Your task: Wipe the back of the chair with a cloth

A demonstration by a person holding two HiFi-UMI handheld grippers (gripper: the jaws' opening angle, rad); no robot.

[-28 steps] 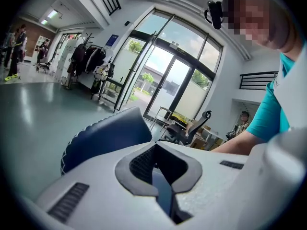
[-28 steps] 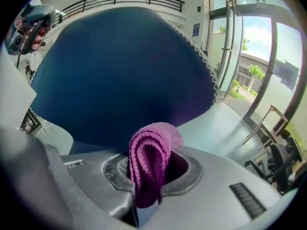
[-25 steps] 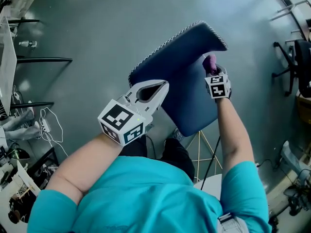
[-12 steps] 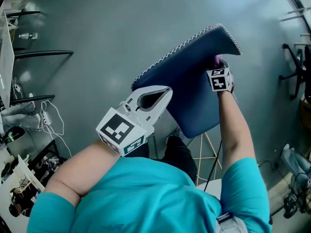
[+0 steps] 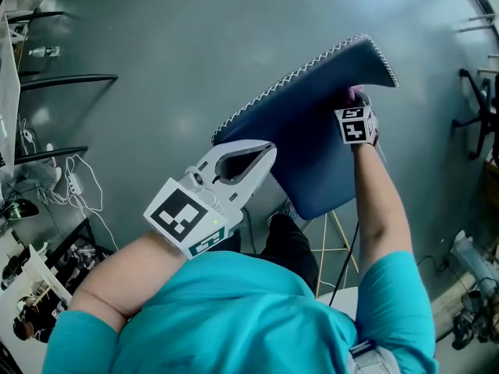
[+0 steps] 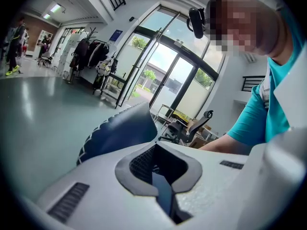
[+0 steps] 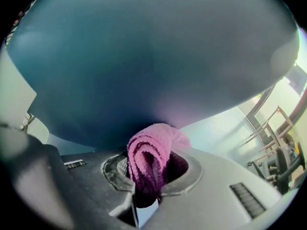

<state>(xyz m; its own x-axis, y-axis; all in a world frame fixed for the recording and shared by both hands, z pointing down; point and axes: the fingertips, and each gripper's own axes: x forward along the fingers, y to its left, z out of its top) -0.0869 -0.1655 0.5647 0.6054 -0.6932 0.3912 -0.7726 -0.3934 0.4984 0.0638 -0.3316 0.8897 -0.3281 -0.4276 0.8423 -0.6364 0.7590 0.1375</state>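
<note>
The dark blue chair back with white edge stitching tilts below me in the head view. My right gripper is shut on a folded pink cloth and presses it against the chair back near its upper right corner. The right gripper view shows the cloth bulging out between the jaws, touching the blue surface. My left gripper is shut, its tips resting against the chair back's left part. The left gripper view shows the chair's stitched edge just beyond the closed tips.
Pale wooden chair legs stand on the grey floor. A black office chair is at the right edge. Black rack bars and white cables lie at the left. Coat racks stand by glass doors.
My right gripper has slid the pink cloth a little up and to the right along the chair back. The left gripper has stayed against the chair.
</note>
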